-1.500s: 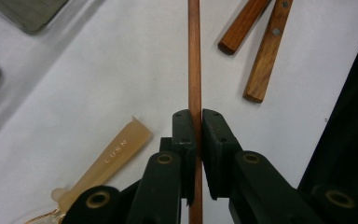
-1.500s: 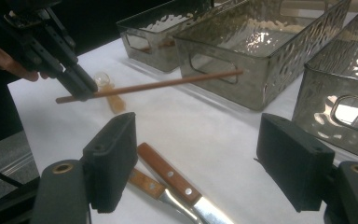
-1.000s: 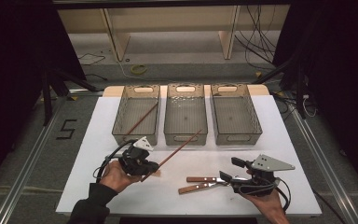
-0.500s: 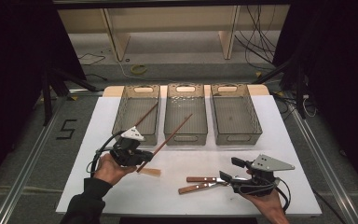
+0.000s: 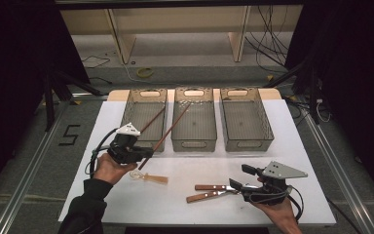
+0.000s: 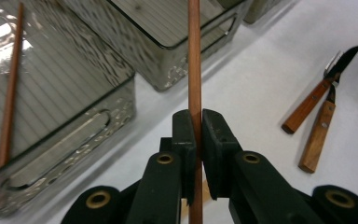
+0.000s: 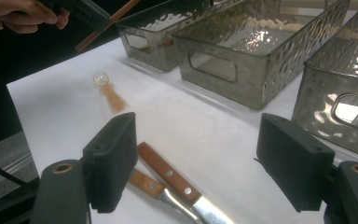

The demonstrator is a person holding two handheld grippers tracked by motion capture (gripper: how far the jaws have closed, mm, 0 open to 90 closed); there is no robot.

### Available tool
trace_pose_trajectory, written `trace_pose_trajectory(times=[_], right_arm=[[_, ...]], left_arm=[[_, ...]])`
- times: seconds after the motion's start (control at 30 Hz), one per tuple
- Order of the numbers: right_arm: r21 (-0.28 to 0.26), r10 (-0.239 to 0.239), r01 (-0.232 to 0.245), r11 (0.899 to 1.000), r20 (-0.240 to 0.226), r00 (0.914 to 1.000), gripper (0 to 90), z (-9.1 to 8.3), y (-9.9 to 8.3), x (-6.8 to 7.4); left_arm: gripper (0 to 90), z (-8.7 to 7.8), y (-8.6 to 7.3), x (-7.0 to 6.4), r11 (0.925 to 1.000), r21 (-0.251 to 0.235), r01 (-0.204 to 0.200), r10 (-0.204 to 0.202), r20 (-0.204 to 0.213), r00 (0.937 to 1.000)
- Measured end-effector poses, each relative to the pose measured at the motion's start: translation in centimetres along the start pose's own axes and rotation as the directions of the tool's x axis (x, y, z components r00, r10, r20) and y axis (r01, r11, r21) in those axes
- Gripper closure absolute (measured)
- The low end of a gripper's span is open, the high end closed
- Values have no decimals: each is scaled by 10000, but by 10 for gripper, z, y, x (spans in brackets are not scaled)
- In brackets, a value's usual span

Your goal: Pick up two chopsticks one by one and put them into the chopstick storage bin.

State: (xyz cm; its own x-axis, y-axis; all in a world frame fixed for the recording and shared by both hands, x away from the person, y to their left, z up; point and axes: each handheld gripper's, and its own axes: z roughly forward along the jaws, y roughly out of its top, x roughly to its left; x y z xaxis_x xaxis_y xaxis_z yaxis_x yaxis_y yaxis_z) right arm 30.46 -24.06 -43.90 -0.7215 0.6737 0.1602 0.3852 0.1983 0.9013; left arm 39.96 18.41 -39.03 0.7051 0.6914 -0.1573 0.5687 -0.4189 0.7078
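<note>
Three bins (image 5: 194, 119) along the surface's (image 5: 102, 131) far edge, two chopsticks, two knives (image 5: 213, 191), one spoon (image 5: 148, 177).
Left tool (image 6: 198, 140) clenches one chopstick (image 6: 194, 56); the other chopstick (image 5: 152, 120) lies in the left bin; right tool (image 7: 196, 158) released, near edge.

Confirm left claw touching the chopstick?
Touching. The left gripper view shows the left claw with both jaws closed against the chopstick, no gap either side.

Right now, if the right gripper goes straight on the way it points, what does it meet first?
Likely the wooden-handled knives lying between the right gripper's open jaws; past them, bare table, then the middle bin. Depth is hard to judge.
</note>
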Motion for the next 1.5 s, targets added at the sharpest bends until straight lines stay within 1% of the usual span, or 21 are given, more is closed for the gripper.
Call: trace_pose_trajectory(times=[0.13,0.2,0.33,0.47,0.53,0.57,0.9,1.0,1.1,1.3,1.37,1.5], right_arm=[[-25,7,-7,10000,-6,10000,296,0,0,0],[-21,9,-9,10000,-6,10000,296,0,0,0],[-27,11,-11,10000,-1,10000,296,0,0,0],[-24,30,-30,10000,8,10000,296,0,0,-1],[-27,46,-46,10000,0,10000,296,0,0,-1],[-28,51,-51,10000,-3,10000,296,0,0,-1],[-28,58,-58,10000,-3,10000,296,0,0,-1],[-32,53,-53,10000,-4,10000,296,0,0,-1],[-46,80,-80,10000,-2,10000,296,0,0,-2],[-20,64,-64,10000,-19,10000,296,0,0,-1],[-17,56,-56,10000,-21,10000,296,0,0,-1],[12,110,-110,9999,-14,9999,295,0,0,-2]], left_arm=[[840,-4,3,10,9996,-199,175,-179,-185,9997],[840,-6,4,16,9988,-333,357,-365,-247,9990],[840,-9,9,27,9969,-541,571,-592,-383,9975],[840,-10,14,37,9943,-694,807,-847,-565,9948],[840,-9,17,42,9943,-697,810,-854,-628,9944],[840,-9,18,44,9936,-719,874,-922,-670,9935],[840,-2,32,68,9925,-586,1074,-1131,-1032,9882],[840,-1,37,73,9939,-472,999,-1051,-1231,9868],[840,0,41,78,9938,-437,1022,-1074,-1402,9843],[840,4,43,91,9936,-337,1076,-1119,-1734,9785],[840,6,44,93,9942,-276,1039,-1073,-1907,9758],[840,9,44,98,9930,-220,1160,-1181,-2000,9726]])
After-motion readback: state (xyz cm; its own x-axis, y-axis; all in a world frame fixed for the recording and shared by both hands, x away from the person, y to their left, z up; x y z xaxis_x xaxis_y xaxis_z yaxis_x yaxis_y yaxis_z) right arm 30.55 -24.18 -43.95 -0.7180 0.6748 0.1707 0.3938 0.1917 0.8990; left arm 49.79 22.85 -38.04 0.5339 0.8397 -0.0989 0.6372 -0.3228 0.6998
